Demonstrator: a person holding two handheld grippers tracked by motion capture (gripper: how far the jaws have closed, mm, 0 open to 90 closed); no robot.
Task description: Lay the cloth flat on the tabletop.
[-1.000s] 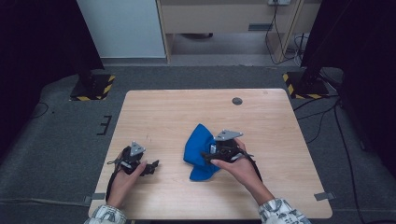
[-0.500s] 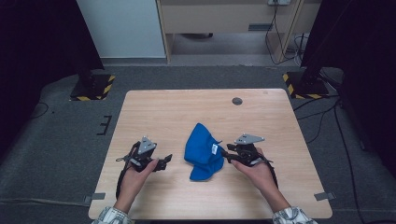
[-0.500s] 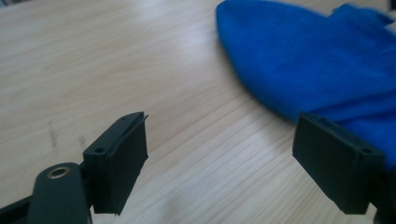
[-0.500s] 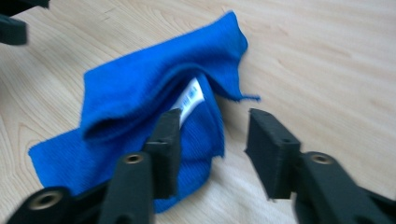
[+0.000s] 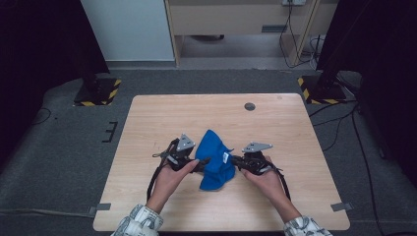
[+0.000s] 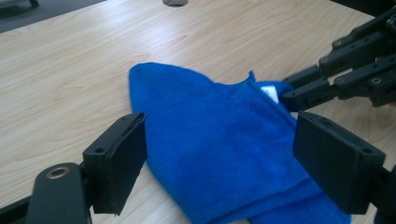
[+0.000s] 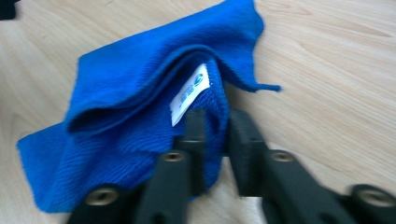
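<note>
While the blue cloth lies crumpled mid-bench, right gripper jaws, just closing, pinch its right edge; left gripper jaws stand open astride its left side.

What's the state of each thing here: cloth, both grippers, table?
blue cloth: crumpled and folded over on itself, lying on the table, white tag showing.
right gripper: jaws have just been closing, now pinched on the cloth's edge beside the tag.
left gripper: open, jaws either side of the cloth, not pressing it.
table: bare wood around the cloth.
</note>
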